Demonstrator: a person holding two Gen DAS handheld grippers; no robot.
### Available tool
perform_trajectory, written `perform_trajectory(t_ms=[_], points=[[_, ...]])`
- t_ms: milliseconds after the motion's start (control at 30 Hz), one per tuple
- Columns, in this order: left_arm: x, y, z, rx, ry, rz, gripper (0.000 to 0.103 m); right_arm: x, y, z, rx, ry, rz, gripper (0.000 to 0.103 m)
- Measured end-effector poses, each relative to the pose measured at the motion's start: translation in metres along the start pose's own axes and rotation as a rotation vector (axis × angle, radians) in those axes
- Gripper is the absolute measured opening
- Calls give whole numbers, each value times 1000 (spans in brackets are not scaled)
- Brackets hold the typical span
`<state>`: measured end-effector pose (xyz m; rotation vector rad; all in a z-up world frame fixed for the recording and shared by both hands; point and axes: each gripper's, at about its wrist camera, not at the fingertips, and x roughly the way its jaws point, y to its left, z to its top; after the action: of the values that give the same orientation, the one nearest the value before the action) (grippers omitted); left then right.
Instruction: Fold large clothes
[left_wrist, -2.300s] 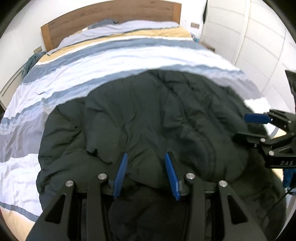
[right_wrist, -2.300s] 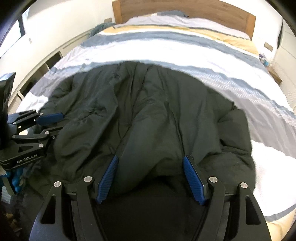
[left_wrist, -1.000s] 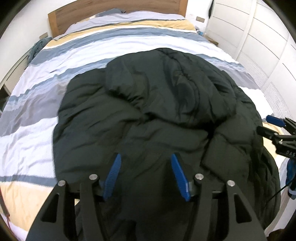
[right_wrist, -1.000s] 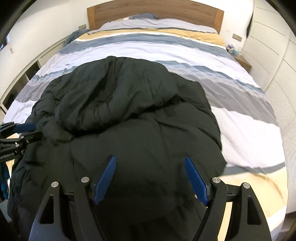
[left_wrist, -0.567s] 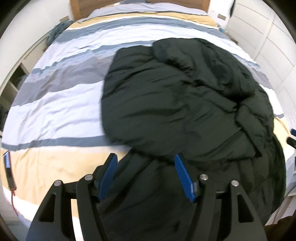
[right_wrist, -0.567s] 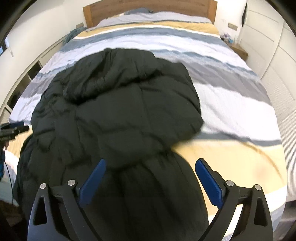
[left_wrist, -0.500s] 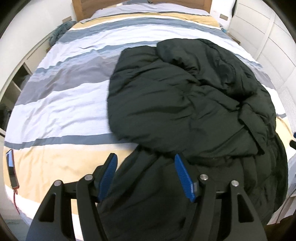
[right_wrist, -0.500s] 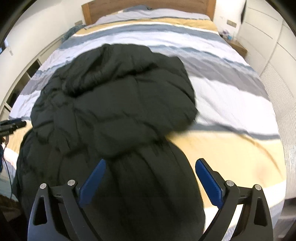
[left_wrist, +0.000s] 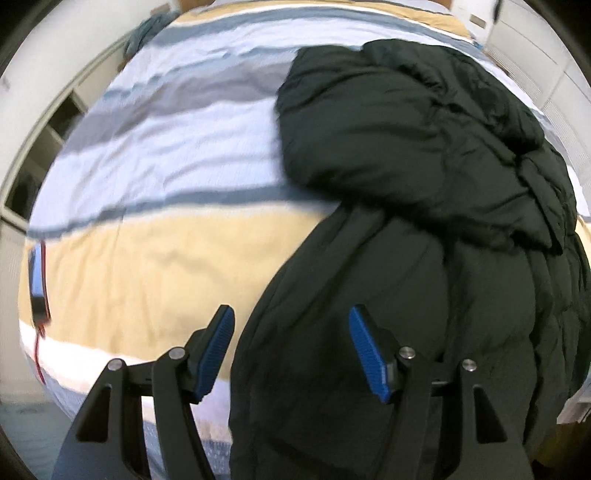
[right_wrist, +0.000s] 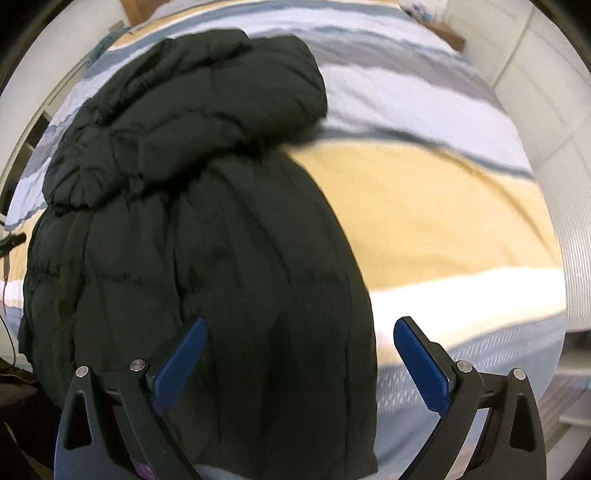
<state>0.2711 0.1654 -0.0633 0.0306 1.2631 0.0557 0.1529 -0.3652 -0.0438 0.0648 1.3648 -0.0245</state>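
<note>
A large dark green puffer coat (left_wrist: 424, 177) lies on the striped bed, its upper part bunched and folded over, its lower part hanging over the bed's near edge. It also shows in the right wrist view (right_wrist: 207, 206). My left gripper (left_wrist: 291, 350) is open and empty, hovering over the coat's left hanging edge. My right gripper (right_wrist: 299, 362) is open wide and empty, over the coat's right hanging edge. Neither gripper's pads touch the fabric.
The bed (left_wrist: 147, 258) has a striped cover in white, grey, blue and yellow. A phone with a red cable (left_wrist: 38, 288) lies at the bed's left edge. Open shelves (left_wrist: 33, 158) stand on the left; white wardrobe doors (right_wrist: 554, 92) on the right.
Both grippers have pulled back toward the foot of the bed and moved apart sideways. The coat's upper part now lies folded over, and its lower part hangs over the bed edge.
</note>
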Motion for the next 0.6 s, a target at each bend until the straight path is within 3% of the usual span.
perform_trajectory(t_ms=[300, 600], points=[[6, 47, -61, -92, 94, -58, 63, 16, -19, -22, 58, 95, 23, 100], [14, 50, -93, -105, 130, -78, 63, 26, -26, -42, 63, 147, -13, 100]])
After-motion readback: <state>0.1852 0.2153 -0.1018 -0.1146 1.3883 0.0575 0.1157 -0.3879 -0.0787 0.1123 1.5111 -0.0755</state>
